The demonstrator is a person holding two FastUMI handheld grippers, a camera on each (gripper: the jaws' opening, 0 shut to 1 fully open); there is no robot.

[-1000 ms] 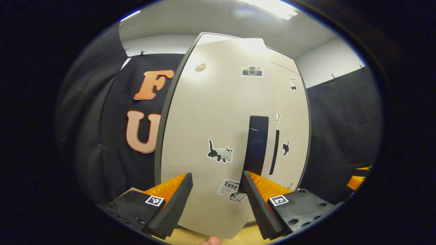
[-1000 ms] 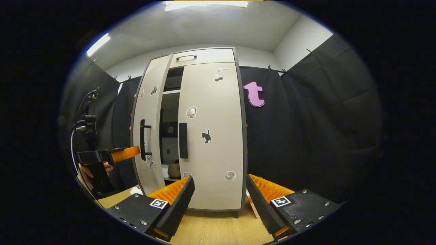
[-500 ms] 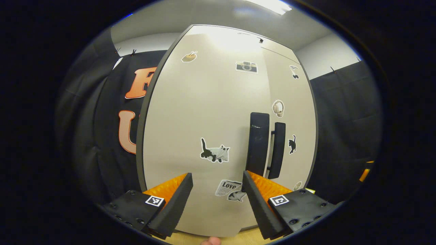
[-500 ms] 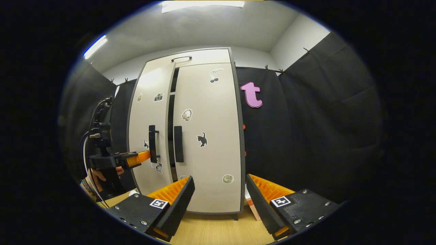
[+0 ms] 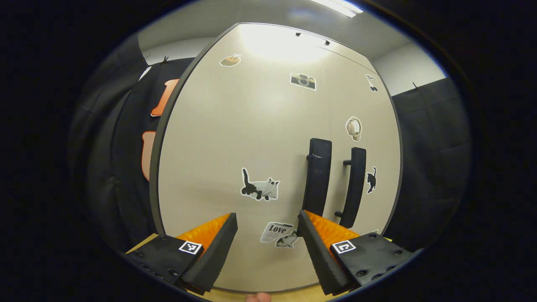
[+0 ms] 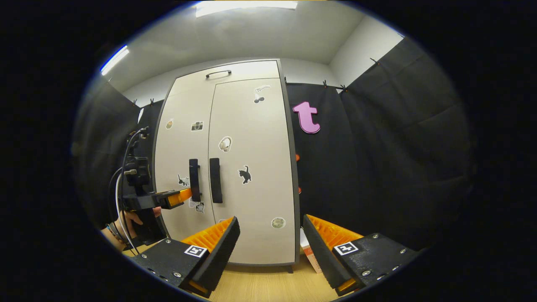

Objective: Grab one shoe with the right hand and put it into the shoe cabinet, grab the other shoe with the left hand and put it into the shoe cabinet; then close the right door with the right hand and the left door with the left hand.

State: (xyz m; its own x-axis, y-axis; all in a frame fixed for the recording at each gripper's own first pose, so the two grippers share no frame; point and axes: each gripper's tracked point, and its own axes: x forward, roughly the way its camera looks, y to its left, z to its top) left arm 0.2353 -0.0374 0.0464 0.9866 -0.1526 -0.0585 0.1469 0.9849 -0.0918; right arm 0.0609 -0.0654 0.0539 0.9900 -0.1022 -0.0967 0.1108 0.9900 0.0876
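The left gripper (image 5: 267, 235), fingers spread and gripping nothing, is pressing close to the left door (image 5: 235, 138) beside its upright handle (image 5: 317, 176). The right gripper (image 6: 270, 243) is hanging open before the tall shoe cabinet (image 6: 251, 167), both doors lying flush.

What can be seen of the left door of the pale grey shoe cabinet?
The left door is a tall, flat, pale grey panel with a dark edge, smooth like laminated board. It carries a black vertical bar handle near its inner edge and stickers: a camera, a cat, a newspaper one lower down. It looks shut, level with the right door. The left gripper reaches its face just beside the handle.
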